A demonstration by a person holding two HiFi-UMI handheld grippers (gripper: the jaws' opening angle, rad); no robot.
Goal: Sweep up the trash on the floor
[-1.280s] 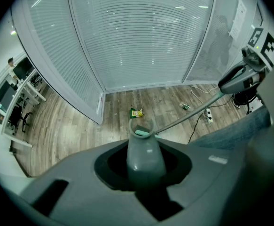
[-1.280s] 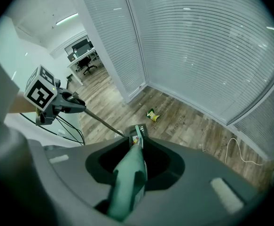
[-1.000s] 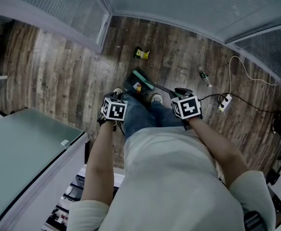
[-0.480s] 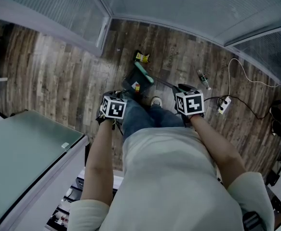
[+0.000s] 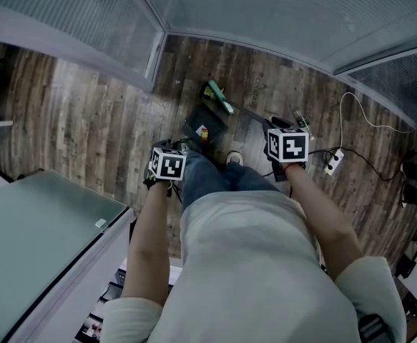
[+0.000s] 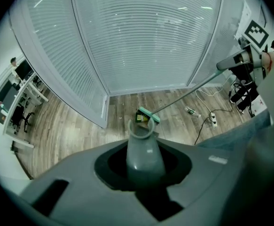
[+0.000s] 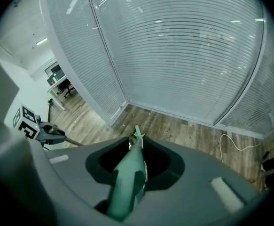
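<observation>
My left gripper (image 5: 169,164) is shut on the grey handle (image 6: 144,149) of a dark dustpan (image 5: 204,125), which rests on the wood floor ahead of my feet with a small scrap in it. My right gripper (image 5: 288,147) is shut on the green broom handle (image 7: 129,178). The broom's teal head (image 5: 219,97) lies just past the dustpan. In the left gripper view the broom head (image 6: 149,115) sits against a yellow wrapper (image 6: 141,118). A small bottle (image 5: 301,119) lies on the floor to the right. The jaws themselves are hidden in both gripper views.
Glass walls with blinds (image 5: 265,13) close off the corner ahead. A white power strip (image 5: 331,161) and its cables (image 5: 358,106) lie on the floor at the right. A grey desk top (image 5: 43,227) stands at my left, and a shoe (image 5: 234,158) shows beside the dustpan.
The broom head has slid away from me, from beside the dustpan up to the yellow wrapper. My right gripper has moved forward and right. The left gripper has barely shifted.
</observation>
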